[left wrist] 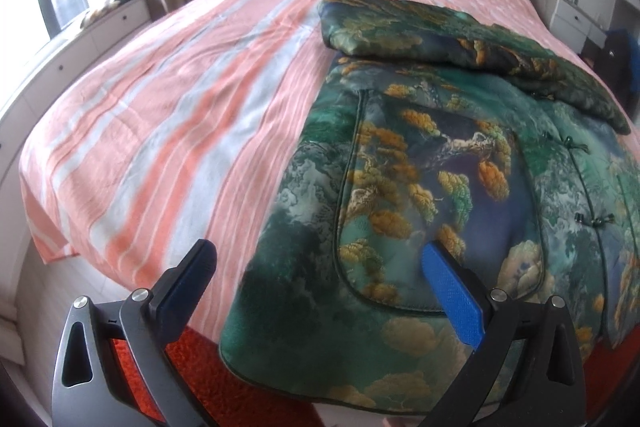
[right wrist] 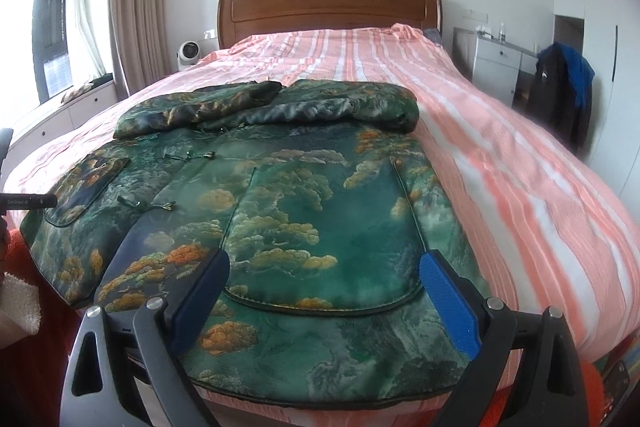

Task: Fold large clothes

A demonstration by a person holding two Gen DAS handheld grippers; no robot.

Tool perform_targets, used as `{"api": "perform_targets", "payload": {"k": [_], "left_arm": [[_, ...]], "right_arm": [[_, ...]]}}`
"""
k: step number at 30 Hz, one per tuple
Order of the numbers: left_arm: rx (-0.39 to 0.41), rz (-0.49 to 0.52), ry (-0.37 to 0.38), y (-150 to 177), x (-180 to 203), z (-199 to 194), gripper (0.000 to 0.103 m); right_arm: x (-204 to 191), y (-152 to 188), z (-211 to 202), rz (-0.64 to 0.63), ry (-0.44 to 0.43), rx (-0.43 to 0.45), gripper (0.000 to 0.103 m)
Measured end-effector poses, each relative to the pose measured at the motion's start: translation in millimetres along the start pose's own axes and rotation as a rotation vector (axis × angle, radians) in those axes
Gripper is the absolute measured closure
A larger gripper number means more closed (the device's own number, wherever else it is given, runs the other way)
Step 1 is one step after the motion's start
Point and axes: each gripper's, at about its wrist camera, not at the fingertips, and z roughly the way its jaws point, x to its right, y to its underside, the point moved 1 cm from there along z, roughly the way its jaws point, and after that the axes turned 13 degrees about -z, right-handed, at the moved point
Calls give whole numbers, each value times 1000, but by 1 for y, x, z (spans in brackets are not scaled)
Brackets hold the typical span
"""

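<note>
Over the foot edge of the bed (left wrist: pixel 120 131), on the left, our left gripper (left wrist: pixel 316 267) hangs with its jaws spread wide and nothing between them, its inner finger above the jacket's left pocket and its outer finger above bare striped sheet. We see the padded green jacket (right wrist: pixel 280 219) lying front-up across the foot of the bed, its hem draped a little past that edge, and both sleeves (right wrist: pixel 280 103) already laid crosswise over the chest toward the headboard side. Further right, our right gripper (right wrist: pixel 324 275) is likewise wide open and empty, straddling the right pocket just above the hem. We judge the next fold, hem up toward the collar, to be the risky one. The satin-like cloth looks slippery and thick, so a shallow pinch could take only the top layer and leave the back panel behind. If our two grippers lift unevenly, the fold line may skew. Dragging the hem forward could also push the folded sleeves out of place, or pull the overhanging hem off the foot edge.
</note>
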Motion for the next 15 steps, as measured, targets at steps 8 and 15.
{"api": "perform_targets", "payload": {"k": [8, 15], "left_arm": [[-36, 11, 23, 3, 1, 2, 1], [-57, 28, 42, -3, -1, 1, 1]], "right_arm": [[-5, -2, -2, -20, -3, 3, 8], [-3, -3, -4, -18, -2, 4, 8]]}}
